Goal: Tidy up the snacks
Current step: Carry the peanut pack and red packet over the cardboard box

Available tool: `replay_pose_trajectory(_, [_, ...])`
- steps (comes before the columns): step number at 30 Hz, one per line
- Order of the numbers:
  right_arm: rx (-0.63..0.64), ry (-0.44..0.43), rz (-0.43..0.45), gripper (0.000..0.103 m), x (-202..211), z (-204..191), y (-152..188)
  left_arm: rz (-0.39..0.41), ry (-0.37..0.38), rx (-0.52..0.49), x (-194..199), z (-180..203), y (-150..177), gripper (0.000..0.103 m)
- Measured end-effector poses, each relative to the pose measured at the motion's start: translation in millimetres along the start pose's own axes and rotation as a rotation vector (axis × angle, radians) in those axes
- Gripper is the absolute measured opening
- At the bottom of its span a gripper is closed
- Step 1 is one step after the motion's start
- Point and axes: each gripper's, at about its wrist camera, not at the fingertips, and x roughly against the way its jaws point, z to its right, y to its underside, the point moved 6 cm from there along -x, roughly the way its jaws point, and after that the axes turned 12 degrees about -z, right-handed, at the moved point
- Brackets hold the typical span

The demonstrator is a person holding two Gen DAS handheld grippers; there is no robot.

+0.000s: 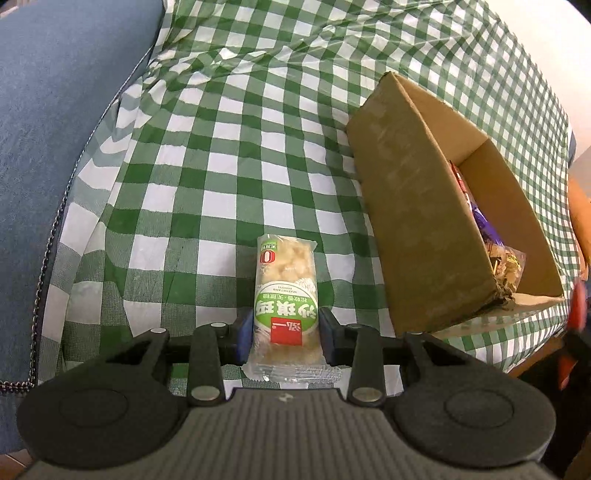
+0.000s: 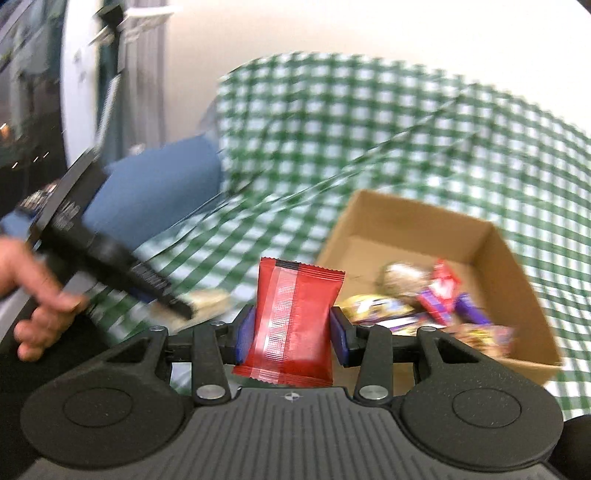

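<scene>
My left gripper [image 1: 285, 334] is shut on a green-and-white snack pack [image 1: 286, 295] and holds it upright over the checked cloth, left of the cardboard box [image 1: 424, 236]. My right gripper [image 2: 291, 332] is shut on a red snack packet [image 2: 295, 314] just left of the same box [image 2: 498, 258]. The box holds several wrapped snacks [image 2: 424, 299], purple, red and gold. The right wrist view is blurred. In it the left gripper [image 2: 184, 306] with its pale snack shows at the left, held by a hand [image 2: 33, 299].
A green-and-white checked cloth [image 1: 229, 155] covers the surface. A blue cushion [image 1: 48, 110] lies along the left edge. A white wall [image 2: 332, 29] stands behind, and dark furniture [image 2: 22, 92] is at the far left.
</scene>
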Motion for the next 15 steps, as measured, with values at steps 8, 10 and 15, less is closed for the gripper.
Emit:
replay_pose_trajectory(8, [-0.11,0.061,0.07,0.044,1,97,-17,-0.133,-0.046,0.034,-28,-3,-6,0.044])
replay_pose_trajectory(10, [-0.129,0.061,0.08,0.044,-6,118,-20,-0.152,-0.08,0.02,-34,0,-8,0.046])
replay_pose_trajectory(15, [-0.176,0.031,0.108,0.044,-17,159,-20,-0.177,-0.178,-0.044,-45,10,-7,0.051])
